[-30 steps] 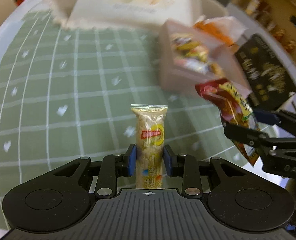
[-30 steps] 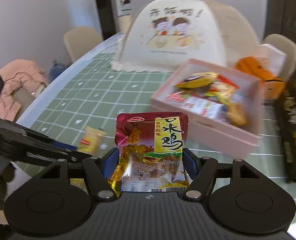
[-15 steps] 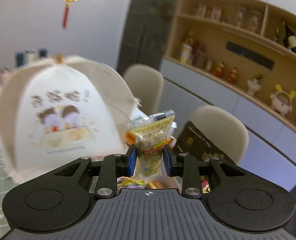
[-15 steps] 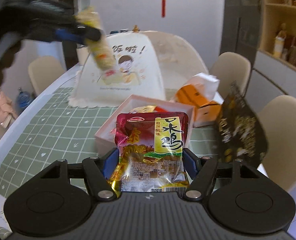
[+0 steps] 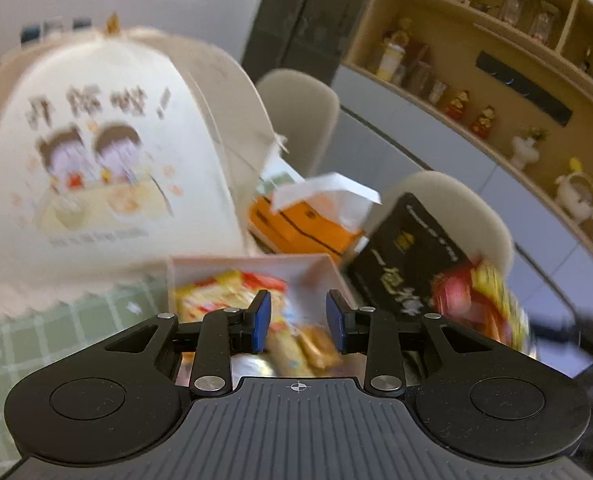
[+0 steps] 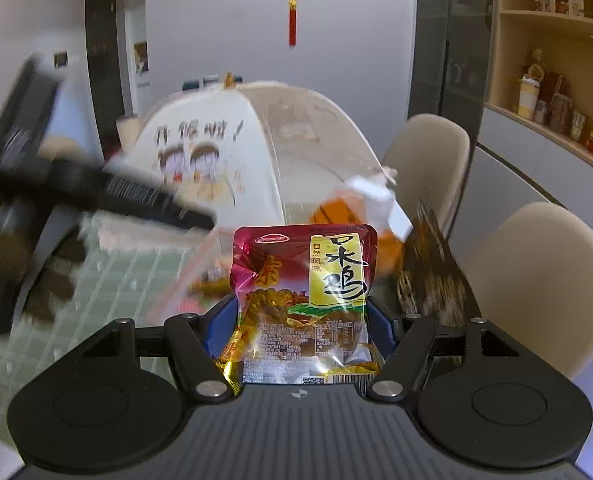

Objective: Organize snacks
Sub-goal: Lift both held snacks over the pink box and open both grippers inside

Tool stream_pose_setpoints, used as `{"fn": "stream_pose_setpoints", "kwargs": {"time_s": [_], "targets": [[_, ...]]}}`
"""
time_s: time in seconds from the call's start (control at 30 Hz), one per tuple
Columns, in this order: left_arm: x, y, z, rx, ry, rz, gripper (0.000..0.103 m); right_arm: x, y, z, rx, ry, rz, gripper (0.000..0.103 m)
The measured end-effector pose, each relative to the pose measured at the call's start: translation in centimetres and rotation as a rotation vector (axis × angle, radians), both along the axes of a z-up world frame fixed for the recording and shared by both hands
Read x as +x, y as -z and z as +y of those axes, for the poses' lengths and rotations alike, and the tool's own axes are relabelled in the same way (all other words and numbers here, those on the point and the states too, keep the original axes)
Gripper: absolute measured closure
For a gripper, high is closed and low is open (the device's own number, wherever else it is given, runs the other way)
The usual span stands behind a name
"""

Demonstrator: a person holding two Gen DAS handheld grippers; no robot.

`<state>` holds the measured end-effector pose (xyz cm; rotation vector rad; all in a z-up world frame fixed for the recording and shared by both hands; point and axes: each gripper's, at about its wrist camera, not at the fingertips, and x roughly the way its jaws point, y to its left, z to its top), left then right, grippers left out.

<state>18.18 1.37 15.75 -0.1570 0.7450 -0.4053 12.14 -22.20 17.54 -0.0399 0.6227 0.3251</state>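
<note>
My left gripper [image 5: 298, 326] is open over the pink box [image 5: 320, 270], which holds several snack packets. A yellowish snack bar [image 5: 302, 350] lies blurred just below the blue pads, apart from them. My right gripper [image 6: 298, 328] is shut on a red and yellow chicken snack pouch [image 6: 302, 296] and holds it upright above the table. That pouch also shows blurred at the right of the left wrist view [image 5: 478, 304]. The left gripper's body [image 6: 96, 192] crosses the left of the right wrist view as a dark blur.
A white dome food cover [image 5: 96, 160] stands on the green checked tablecloth [image 5: 56, 320] behind the box. An orange box with white paper [image 5: 308, 220] and a black bag [image 5: 408, 256] sit to the right. Beige chairs [image 6: 536, 280] and wall shelves [image 5: 496, 60] lie beyond.
My left gripper has tipped down over the pink box, opened and let go of the yellowish snack bar. My right gripper still holds the pouch and has moved a little nearer the box.
</note>
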Motion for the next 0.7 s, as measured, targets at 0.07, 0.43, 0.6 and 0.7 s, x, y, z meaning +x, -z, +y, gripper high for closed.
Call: {"fn": "stream_pose_setpoints", "kwargs": {"time_s": [0.07, 0.43, 0.6, 0.7], "targets": [[-0.4, -0.4, 0.1, 0.047, -0.014, -0.009, 0.069, 2.7, -0.4, 0.6, 0.046, -0.004, -0.009, 0.032], [-5.0, 1.4, 3.1, 0.127, -0.124, 0.027, 0.069, 5.6, 4.4, 2.8, 0.050, 0.004, 0.063, 0.017], [-9.7, 6.5, 3.9, 0.108, -0.192, 0.101, 0.069, 1.1, 8.6, 2.8, -0.036, -0.017, 0.104, 0.017], [-12.9, 9.9, 4.2, 0.104, -0.249, 0.145, 0.069, -1.7, 11.0, 3.2, -0.064, -0.047, 0.134, 0.017]]}}
